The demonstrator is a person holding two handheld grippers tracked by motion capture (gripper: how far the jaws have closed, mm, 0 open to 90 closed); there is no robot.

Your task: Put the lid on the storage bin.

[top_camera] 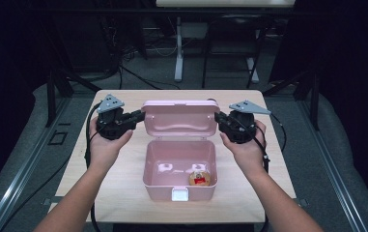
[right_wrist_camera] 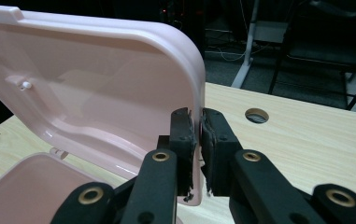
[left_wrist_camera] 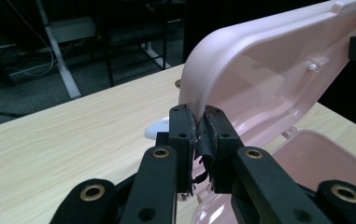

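- High view: the pink box sits mid-worktop, its lid upright at the back, long axis running left-right. The left tool and right tool hold the 2 short ends, equally near.
- Left gripper view: left tool is clamped on the lid's edge.
- Right gripper view: right tool is clamped on the opposite edge; the box lies below-left.

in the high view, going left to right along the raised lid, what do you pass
left gripper → pink lid → right gripper, each gripper clamped on one side edge of the lid
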